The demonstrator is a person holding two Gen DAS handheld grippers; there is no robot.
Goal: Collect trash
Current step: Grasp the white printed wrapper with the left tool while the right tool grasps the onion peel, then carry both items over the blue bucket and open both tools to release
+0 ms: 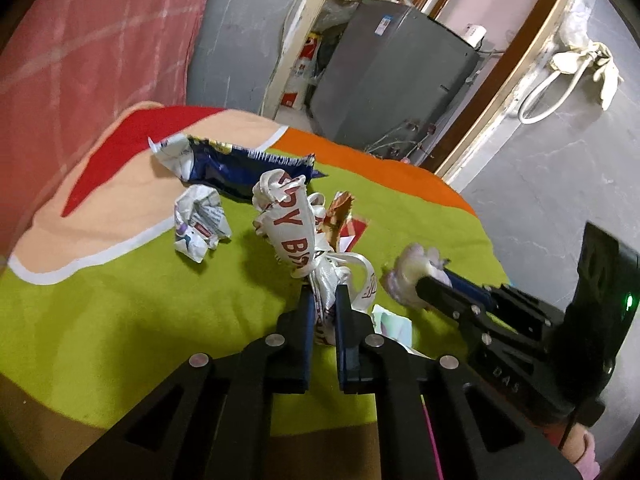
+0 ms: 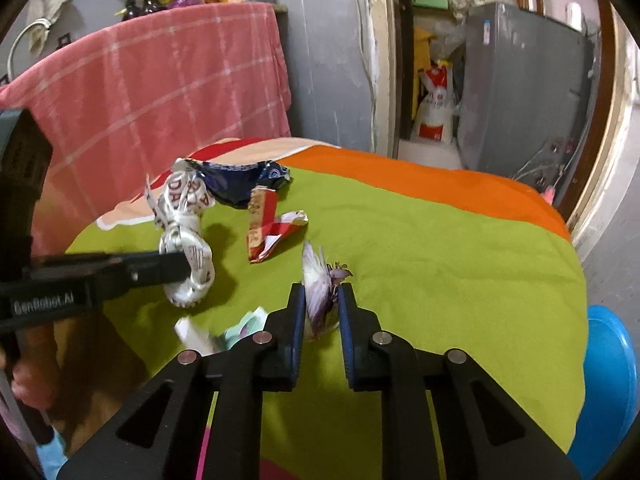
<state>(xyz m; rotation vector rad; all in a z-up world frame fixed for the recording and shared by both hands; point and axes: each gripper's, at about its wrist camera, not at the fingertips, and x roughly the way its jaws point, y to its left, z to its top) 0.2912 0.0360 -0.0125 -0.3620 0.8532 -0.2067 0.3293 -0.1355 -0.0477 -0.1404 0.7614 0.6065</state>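
Note:
My left gripper (image 1: 323,294) is shut on a bunched white ribbon with red letters (image 1: 294,224), held just above the green blanket (image 1: 120,312); the same ribbon (image 2: 186,240) shows in the right wrist view, pinched by the left gripper (image 2: 182,267). My right gripper (image 2: 322,294) is shut on a pale purple crumpled wrapper (image 2: 318,286), which appears at the right in the left wrist view (image 1: 412,270). On the blanket lie a crumpled printed paper (image 1: 198,226), a dark blue snack bag (image 1: 236,166) and a red and gold wrapper (image 2: 268,226).
A flat white and green paper (image 2: 236,328) lies near both grippers. A pink checked cloth (image 2: 160,84) hangs behind the bed. A grey fridge (image 2: 520,80) stands beyond the doorway. A blue round object (image 2: 608,380) sits off the bed's right edge.

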